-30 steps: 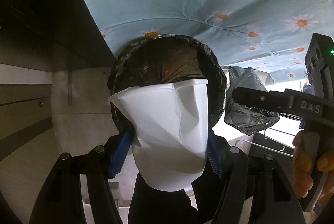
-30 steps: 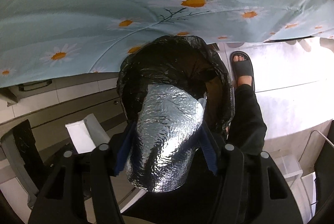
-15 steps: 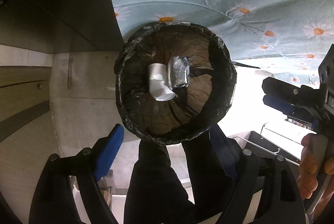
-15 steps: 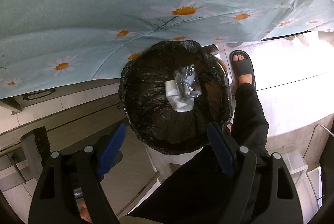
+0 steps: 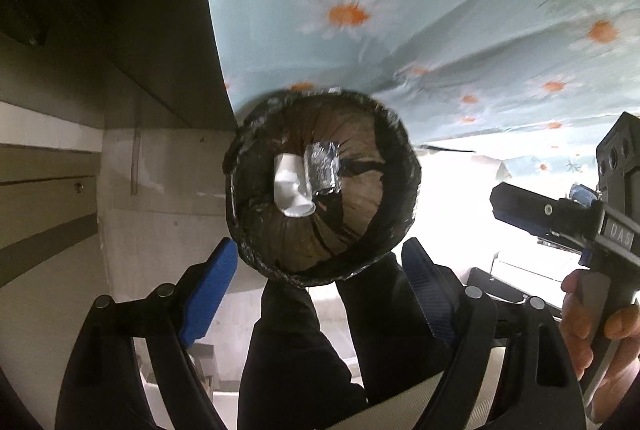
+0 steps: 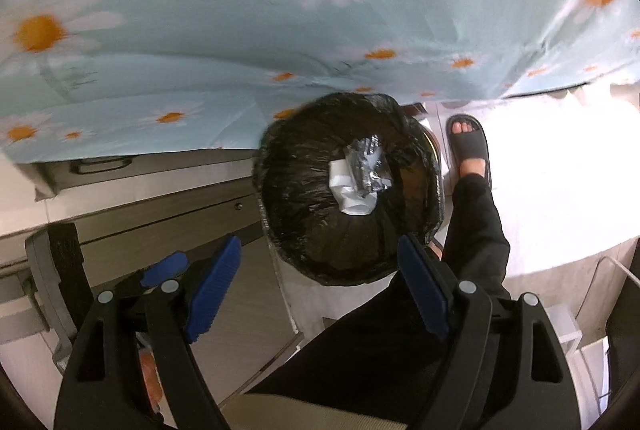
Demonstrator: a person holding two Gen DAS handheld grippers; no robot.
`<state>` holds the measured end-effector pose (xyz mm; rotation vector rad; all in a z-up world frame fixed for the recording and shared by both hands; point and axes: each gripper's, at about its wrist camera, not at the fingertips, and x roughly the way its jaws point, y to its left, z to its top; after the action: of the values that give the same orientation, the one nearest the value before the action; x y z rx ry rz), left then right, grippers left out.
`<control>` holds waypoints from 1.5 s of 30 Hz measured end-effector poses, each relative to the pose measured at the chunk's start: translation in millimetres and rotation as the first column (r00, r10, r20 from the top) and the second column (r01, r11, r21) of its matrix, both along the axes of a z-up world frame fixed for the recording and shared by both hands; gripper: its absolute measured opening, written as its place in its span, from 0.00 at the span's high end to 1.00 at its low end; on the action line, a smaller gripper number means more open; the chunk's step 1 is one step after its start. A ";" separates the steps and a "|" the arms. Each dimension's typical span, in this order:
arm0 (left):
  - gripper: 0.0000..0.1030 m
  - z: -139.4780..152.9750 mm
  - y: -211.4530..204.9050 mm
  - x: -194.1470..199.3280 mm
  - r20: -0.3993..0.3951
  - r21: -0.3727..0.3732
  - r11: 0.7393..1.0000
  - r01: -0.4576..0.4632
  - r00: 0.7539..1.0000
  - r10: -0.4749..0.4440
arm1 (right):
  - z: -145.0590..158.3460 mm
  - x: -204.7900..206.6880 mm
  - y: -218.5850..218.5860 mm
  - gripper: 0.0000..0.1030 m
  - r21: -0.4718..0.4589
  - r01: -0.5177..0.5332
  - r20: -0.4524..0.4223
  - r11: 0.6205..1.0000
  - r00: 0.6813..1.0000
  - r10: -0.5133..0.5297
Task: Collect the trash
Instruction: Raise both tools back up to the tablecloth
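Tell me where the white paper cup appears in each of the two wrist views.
Left wrist view: the white paper cup lies inside the bin, left of centre, beside the foil piece.
Right wrist view: the cup lies near the bin's middle, below and left of the foil.
Shared landmark: the black-lined bin.

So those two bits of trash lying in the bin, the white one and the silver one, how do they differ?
The white paper cup is matte and smooth, crushed but still showing its round rim; the foil wrapper is shiny, crinkled and folded flat. In the left wrist view the cup lies left of the wrapper and reaches lower. Both rest side by side, touching, at the bottom of the black-lined bin, and neither is in a gripper.
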<state>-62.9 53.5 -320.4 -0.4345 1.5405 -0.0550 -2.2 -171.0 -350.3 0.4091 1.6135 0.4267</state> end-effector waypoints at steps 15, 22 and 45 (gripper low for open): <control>0.21 121.9 -5.7 14.4 0.196 0.014 0.995 0.095 0.976 -0.096 | 140.8 -1.3 9.7 0.22 0.095 -0.157 0.315 0.983 0.942 0.120; 0.21 195.1 -17.3 36.7 0.326 0.075 0.986 0.152 0.930 -0.168 | 204.1 13.6 -1.7 0.22 0.108 -0.158 0.473 0.982 0.877 0.089; 0.21 276.8 -32.0 181.8 0.462 0.208 0.974 0.095 0.868 -0.183 | 251.0 141.0 -43.6 0.22 0.092 -0.132 0.580 0.987 0.813 0.054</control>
<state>118.9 21.5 -43.6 -0.1457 1.0698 -0.1266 138.8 -214.6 -99.3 0.2595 1.0135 0.6628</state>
